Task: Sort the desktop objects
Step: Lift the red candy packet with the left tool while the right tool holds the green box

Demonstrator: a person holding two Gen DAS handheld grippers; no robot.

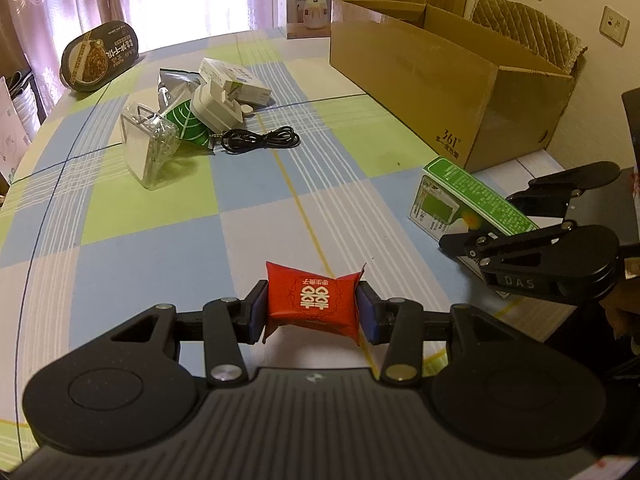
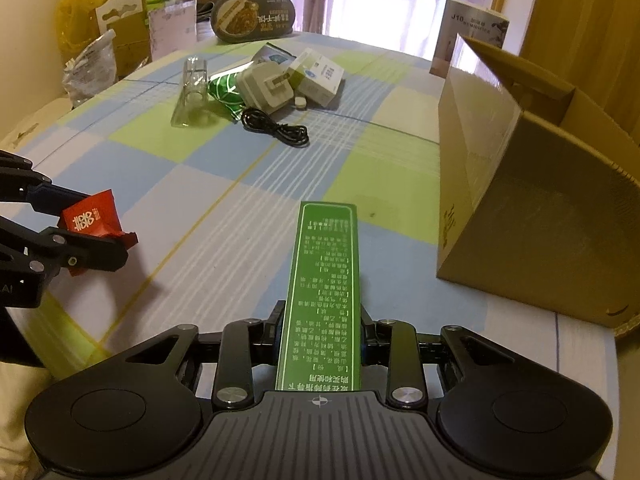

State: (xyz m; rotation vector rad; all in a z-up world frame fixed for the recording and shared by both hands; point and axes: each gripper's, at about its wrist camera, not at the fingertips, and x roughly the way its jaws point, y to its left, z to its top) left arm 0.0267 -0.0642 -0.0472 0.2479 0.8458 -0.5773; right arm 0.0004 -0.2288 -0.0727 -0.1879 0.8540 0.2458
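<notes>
While the left hand-held gripper (image 1: 311, 312) sits low over the checked tabletop (image 1: 168, 208), its blue pads (image 1: 256, 312) are clamped on a red packet (image 1: 312, 306) w/ white double-happiness print, one pad on each side. In the right wrist view that same red packet (image 2: 94, 222) shows at the far left, pinched in the left hand-held gripper (image 2: 100, 236), well away from the cardboard box (image 2: 532, 216).

Right hand-held gripper (image 2: 319, 338) is closed on a long green carton (image 2: 326, 288), fingers tight against both long sides, carton pointing fwd along the fingers w/ its far end nearer the cardboard box. From the left wrist cam, the green carton (image 1: 472, 200) lies just in front of the cardboard box (image 1: 440, 80), near its corner w/ the 361° mark, and the right hand-held gripper (image 1: 516, 220) grips it from the near end.

Cardboard box is open on top, flaps up. Left of it, mid-tabletop, a loose cluster: white plug adapter (image 1: 216, 110), small white box (image 1: 236, 80), green-patterned sachet (image 1: 188, 124), clear plastic case (image 1: 148, 148) and a coiled black cable (image 1: 260, 140), the cable being the piece closest to the box side. Farther left of the box, at the tabletop's far edge, a dark oval food tub (image 1: 100, 60) leans up. Behind the box stands a white humidifier carton (image 1: 310, 0).
</notes>
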